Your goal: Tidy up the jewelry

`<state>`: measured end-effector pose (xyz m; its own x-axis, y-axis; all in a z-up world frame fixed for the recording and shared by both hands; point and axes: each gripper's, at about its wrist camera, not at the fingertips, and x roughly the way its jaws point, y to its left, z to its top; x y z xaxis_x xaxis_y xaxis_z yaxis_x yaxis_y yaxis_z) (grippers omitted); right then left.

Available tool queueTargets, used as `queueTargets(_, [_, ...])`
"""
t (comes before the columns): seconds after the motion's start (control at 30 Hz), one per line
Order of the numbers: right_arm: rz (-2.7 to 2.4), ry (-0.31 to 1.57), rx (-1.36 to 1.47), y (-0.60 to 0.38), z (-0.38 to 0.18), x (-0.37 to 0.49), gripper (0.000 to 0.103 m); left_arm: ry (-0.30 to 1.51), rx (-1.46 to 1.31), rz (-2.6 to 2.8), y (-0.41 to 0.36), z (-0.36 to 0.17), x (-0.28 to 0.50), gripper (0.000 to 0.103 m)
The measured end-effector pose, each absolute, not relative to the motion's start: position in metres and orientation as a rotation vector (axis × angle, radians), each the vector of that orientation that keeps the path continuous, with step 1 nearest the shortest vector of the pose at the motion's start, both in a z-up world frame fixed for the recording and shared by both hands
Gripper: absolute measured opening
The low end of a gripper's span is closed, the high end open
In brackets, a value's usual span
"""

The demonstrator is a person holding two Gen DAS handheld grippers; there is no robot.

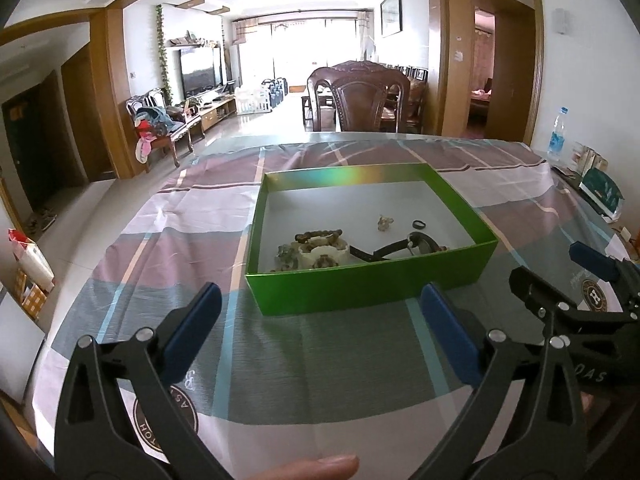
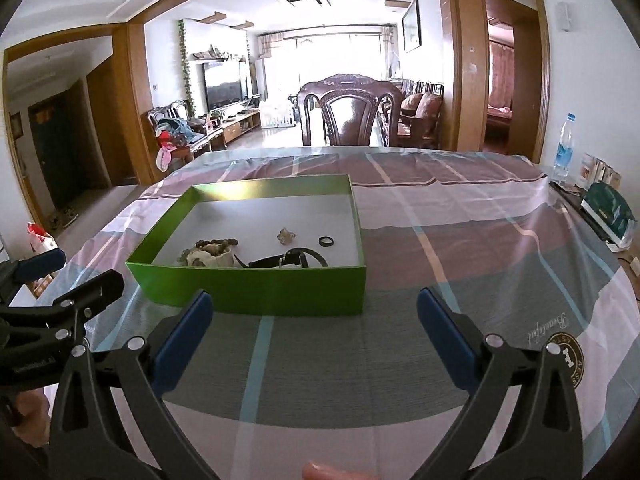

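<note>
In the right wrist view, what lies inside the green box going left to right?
Bead bracelets on a cream pouch → small pale trinket → black watch → black ring, all within the green box.

Green box [image 2: 256,288] on checked cloth [image 2: 460,248], black ring [image 2: 326,241] and perhaps beads [image 2: 216,245] inside.

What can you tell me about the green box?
The green box is a shallow, open-topped rectangular tray, seemingly shiny cardboard, with low green walls and a pale grey inside. It sits flat on the checked tablecloth. Jewelry lies loose near its front wall: beads, a black watch, a dark ring. Neither gripper touches it.
</note>
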<state>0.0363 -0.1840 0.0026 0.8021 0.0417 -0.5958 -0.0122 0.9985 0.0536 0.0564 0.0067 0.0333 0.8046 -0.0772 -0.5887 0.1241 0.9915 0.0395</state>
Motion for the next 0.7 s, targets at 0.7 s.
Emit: queueTargets(0.7, [0.032, 0.645, 0.052, -0.1842, 0.0026, 0.0365, 0.1, 0.623, 0.077, -0.1, 0.0079, 0.0339, 0.0534, 0.099])
